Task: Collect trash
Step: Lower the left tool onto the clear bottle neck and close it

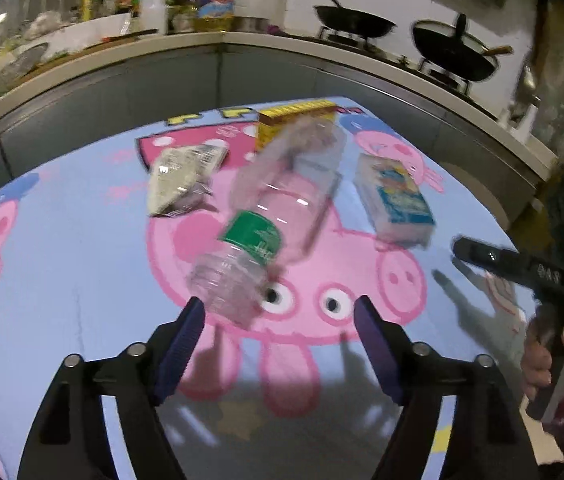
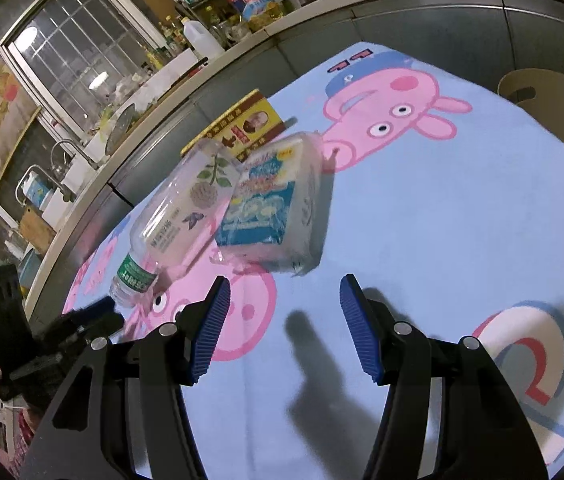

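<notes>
A clear plastic bottle [image 1: 269, 216] with a green label lies on the cartoon-pig tablecloth [image 1: 61, 260], its neck end just ahead of my open left gripper [image 1: 279, 312]. A tissue pack [image 1: 394, 196], a crumpled wrapper [image 1: 181, 180] and a yellow box [image 1: 294, 120] lie beyond it. In the right wrist view the bottle [image 2: 177, 220] leans against the tissue pack [image 2: 277, 208], with the yellow box [image 2: 241, 128] behind. My right gripper [image 2: 284, 292] is open and empty, just short of the tissue pack.
A kitchen counter [image 1: 221, 48] with bottles, a sink and two black woks [image 1: 354, 24] curves around behind the table. The right gripper's body and the hand holding it [image 1: 554, 320] are at the table's right side.
</notes>
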`<state>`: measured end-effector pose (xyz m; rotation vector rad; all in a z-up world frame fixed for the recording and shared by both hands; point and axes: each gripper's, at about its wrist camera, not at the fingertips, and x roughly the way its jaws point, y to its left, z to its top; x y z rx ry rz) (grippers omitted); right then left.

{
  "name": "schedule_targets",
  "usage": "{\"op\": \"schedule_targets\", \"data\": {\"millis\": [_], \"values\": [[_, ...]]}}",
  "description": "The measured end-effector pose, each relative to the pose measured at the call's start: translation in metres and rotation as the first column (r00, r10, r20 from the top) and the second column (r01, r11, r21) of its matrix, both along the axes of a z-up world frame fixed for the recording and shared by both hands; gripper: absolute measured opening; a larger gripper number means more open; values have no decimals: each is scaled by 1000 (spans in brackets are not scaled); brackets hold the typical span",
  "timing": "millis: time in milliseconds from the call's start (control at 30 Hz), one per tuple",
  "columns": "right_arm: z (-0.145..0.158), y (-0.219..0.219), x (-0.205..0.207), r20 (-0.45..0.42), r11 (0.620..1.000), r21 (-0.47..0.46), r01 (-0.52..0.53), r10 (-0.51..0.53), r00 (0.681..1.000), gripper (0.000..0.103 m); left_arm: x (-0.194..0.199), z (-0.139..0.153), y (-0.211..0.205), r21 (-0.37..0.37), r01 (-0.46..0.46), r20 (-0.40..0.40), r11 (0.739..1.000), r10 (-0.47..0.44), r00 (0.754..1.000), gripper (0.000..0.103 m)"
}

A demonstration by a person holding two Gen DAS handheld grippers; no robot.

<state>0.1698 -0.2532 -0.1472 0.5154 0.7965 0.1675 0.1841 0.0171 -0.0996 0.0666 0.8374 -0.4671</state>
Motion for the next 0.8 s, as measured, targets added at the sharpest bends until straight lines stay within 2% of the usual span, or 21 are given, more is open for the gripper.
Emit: {"op": "schedule_targets", "data": {"millis": [200, 467, 800], "values": [[-8, -1, -3, -19, 1000, -1, 4, -4, 1000, 57, 25, 0, 6, 69, -102, 0, 992, 102, 995, 78], [-12, 2, -5, 0, 999, -39, -18, 18, 1000, 57, 32, -11, -7, 149, -137, -4, 979, 139, 990, 78], [-13, 9, -11, 47, 996, -90, -27, 31, 998, 59, 33, -17, -15, 174, -156, -18, 972, 162, 987, 78]]}}
